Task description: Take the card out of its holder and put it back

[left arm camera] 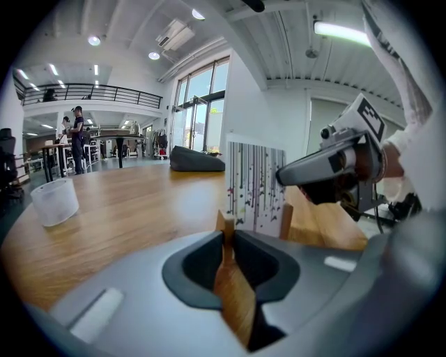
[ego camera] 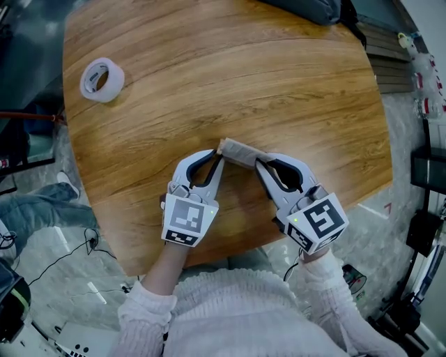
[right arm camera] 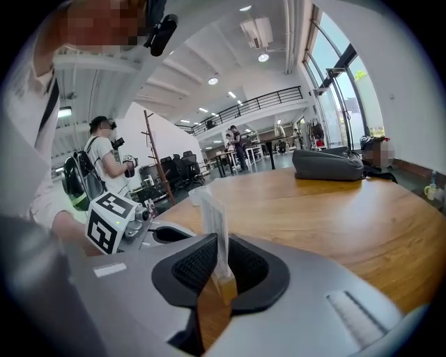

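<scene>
A wooden card holder (ego camera: pixel 240 153) stands on the round wooden table (ego camera: pixel 209 77), near its front edge. A white card with dark streaks (left arm camera: pixel 256 187) stands upright in it. My left gripper (ego camera: pixel 220 152) is shut on the holder's left end post (left arm camera: pixel 224 229). From the right, my right gripper (ego camera: pixel 258 162) meets the same piece. In the right gripper view its jaws are shut on the card's edge (right arm camera: pixel 214 223), just above the holder's wood (right arm camera: pixel 224 287). The left gripper view shows the right gripper (left arm camera: pixel 327 164) at the card's right edge.
A roll of tape (ego camera: pixel 102 79) lies at the table's far left. A dark bag (ego camera: pixel 306 8) sits at the far edge. The table's near edge runs just below both grippers. People (right arm camera: pixel 104 167) stand in the hall beyond the table.
</scene>
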The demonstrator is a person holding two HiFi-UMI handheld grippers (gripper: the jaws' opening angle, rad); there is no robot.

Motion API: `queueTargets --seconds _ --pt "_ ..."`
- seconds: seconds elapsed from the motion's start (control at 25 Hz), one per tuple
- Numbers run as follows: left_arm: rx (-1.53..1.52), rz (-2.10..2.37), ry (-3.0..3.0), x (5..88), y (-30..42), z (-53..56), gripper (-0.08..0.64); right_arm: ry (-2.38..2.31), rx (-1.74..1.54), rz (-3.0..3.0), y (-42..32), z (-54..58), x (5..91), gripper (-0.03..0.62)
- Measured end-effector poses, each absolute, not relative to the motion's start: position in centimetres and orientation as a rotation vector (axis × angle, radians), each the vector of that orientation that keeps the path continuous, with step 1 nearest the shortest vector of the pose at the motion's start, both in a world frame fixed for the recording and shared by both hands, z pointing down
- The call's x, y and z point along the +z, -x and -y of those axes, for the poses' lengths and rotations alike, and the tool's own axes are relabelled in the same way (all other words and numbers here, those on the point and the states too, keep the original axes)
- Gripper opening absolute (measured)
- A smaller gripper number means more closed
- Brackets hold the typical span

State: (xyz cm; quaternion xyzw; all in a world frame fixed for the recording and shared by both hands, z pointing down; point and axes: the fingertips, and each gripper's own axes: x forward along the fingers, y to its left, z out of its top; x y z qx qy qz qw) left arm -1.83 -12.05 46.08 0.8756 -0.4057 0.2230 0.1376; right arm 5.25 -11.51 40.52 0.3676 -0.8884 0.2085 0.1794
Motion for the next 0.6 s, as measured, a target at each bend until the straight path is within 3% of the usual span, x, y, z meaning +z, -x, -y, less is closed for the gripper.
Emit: queueTargets --seconds 0.6 --pt "0.679 1.190 -2.549 46.21 1.76 12.15 0.052 -0.956 0.491 2.589 -4.82 10.46 40.15 0.025"
